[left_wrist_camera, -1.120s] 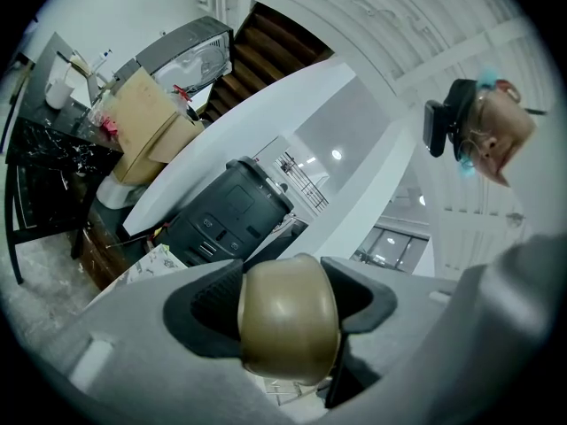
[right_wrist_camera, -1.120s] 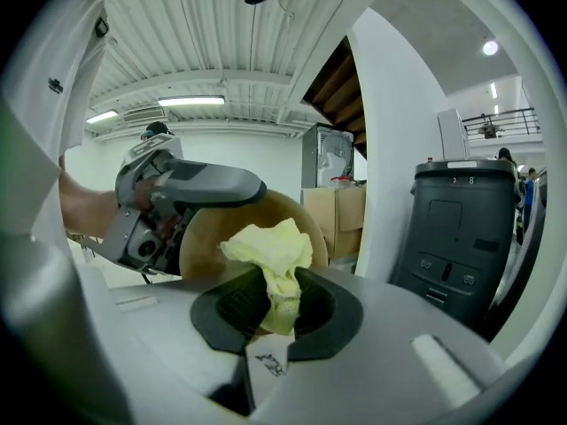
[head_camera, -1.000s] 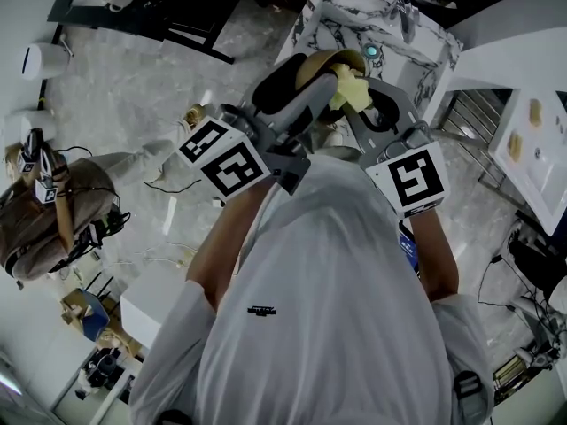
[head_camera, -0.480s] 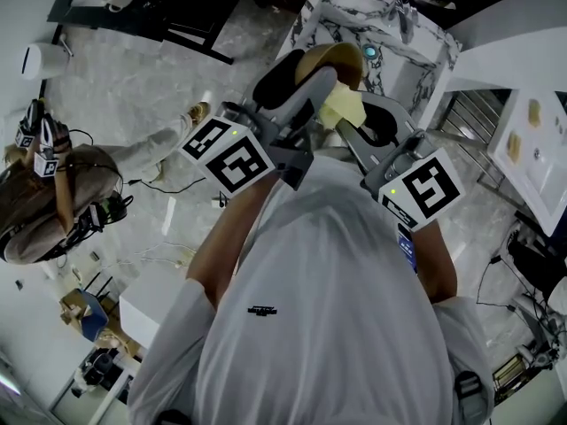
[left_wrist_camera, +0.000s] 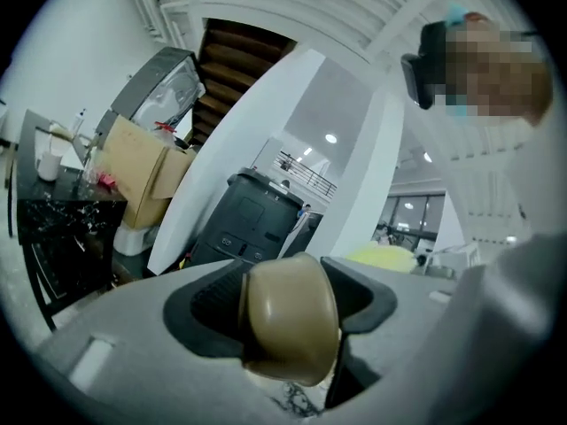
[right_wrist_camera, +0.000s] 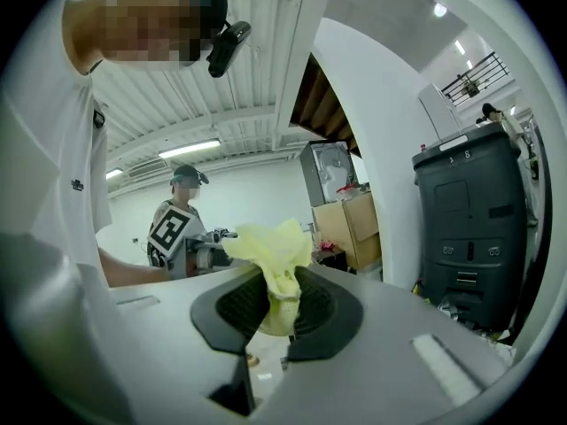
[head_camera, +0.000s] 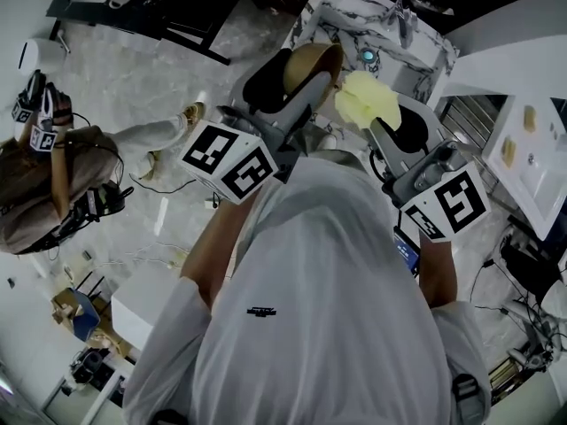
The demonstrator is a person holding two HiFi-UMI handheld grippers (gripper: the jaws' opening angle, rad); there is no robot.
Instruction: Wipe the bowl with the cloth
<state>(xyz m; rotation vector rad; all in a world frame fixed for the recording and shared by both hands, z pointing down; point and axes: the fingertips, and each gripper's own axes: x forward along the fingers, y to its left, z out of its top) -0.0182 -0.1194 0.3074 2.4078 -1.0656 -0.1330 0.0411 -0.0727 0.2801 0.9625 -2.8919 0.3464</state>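
Observation:
In the head view my left gripper [head_camera: 297,73] is raised in front of me and shut on the rim of a tan bowl [head_camera: 312,65], which is tipped on its side. The bowl [left_wrist_camera: 288,326] fills the space between the jaws in the left gripper view. My right gripper [head_camera: 383,120] is shut on a crumpled yellow cloth [head_camera: 366,102], held just right of the bowl and apart from it. In the right gripper view the cloth [right_wrist_camera: 273,253] sticks up from between the jaws of the right gripper [right_wrist_camera: 282,306].
A marble-topped counter [head_camera: 350,16] with a faucet [head_camera: 404,14] lies beyond the grippers. Another person [head_camera: 49,184] sits on the floor at left. A white cabinet [head_camera: 532,140] stands at right. A grey bin [left_wrist_camera: 257,220] and a cardboard box [left_wrist_camera: 142,171] stand nearby.
The cloth was pressed against the bowl a second ago. My right gripper has since drawn it out to the right, and the two grippers have moved apart.

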